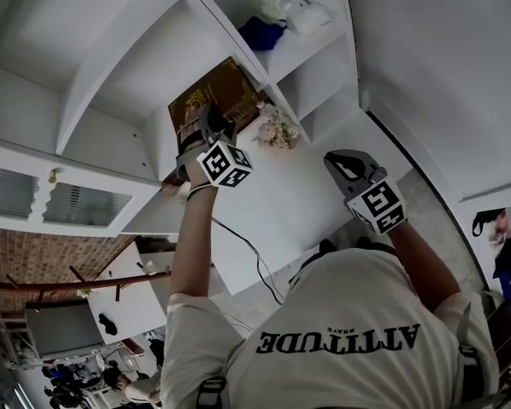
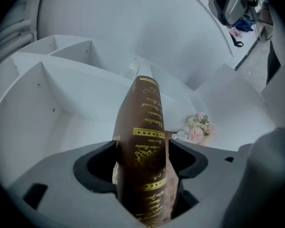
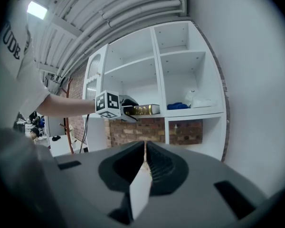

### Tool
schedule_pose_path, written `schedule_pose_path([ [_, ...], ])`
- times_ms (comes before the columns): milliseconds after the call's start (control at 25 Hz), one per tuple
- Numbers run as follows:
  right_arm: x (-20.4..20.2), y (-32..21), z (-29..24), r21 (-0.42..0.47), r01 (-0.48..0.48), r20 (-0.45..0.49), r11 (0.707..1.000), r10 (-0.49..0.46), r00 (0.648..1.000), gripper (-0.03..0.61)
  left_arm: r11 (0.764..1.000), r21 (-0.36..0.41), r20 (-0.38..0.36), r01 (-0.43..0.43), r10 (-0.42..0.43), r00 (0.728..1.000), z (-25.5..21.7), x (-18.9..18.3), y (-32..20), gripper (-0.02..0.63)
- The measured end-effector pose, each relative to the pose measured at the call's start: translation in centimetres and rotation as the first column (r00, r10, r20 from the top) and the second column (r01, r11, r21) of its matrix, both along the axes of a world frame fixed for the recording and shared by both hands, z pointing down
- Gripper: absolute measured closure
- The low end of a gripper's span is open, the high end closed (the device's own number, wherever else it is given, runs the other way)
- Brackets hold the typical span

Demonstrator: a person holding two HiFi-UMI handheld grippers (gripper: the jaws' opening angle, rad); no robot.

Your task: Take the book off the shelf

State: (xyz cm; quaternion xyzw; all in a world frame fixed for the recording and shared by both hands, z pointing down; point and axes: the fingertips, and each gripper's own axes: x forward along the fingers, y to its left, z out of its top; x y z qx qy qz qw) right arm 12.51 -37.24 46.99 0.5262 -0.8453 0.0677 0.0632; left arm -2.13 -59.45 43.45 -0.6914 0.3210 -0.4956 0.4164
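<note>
A brown book [image 1: 217, 92] with gold print lies flat on a white shelf [image 1: 264, 186]. My left gripper [image 1: 206, 119] reaches up to its near end. In the left gripper view the book's spine [image 2: 145, 141] stands between the widely spread jaws, with dark gaps on both sides, so the left gripper [image 2: 142, 156] is open around it. The right gripper view shows the book [image 3: 143, 110] on the shelf with the left gripper [image 3: 126, 109] at its end. My right gripper [image 1: 342, 162] hangs in the air to the right, away from the shelf. The right gripper [image 3: 145, 146] is shut and holds nothing.
A small bunch of pale flowers [image 1: 277, 130] stands on the same shelf just right of the book. In the compartment beyond lie a blue cloth [image 1: 262, 32] and a white bundle [image 1: 294, 11]. A brick wall [image 3: 180, 132] shows below the shelf. A cable [image 1: 247, 254] hangs down.
</note>
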Motion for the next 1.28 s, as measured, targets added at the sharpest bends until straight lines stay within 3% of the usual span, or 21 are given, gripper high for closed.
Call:
schedule_pose_path([
  [320, -0.4, 0.8, -0.1, 0.002, 0.06, -0.005, 0.998, -0.06, 0.998, 0.546, 0.998, 0.056, -0.055, -0.011, 0.015, 0.998, -1.4, 0.2, 2.9, 0.32],
  [560, -0.2, 1.5, -0.6, 0.009, 0.092, -0.012, 0.996, -0.092, 0.996, 0.547, 0.991, 0.13, -0.203, 0.001, 0.025, 0.979, -4.4, -0.1, 5.1, 0.36],
  [800, 0.0, 2.5, -1.2, 0.028, 0.126, -0.014, 0.992, -0.126, 0.992, 0.548, 0.982, 0.187, -0.294, 0.016, 0.04, 0.955, -6.6, -0.3, 8.3, 0.37],
  [1280, -0.3, 4.3, -1.1, 0.046, 0.214, -0.007, 0.976, -0.214, 0.977, 0.548, 0.97, 0.218, -0.542, 0.104, 0.032, 0.84, -9.4, -3.3, 17.9, 0.374],
])
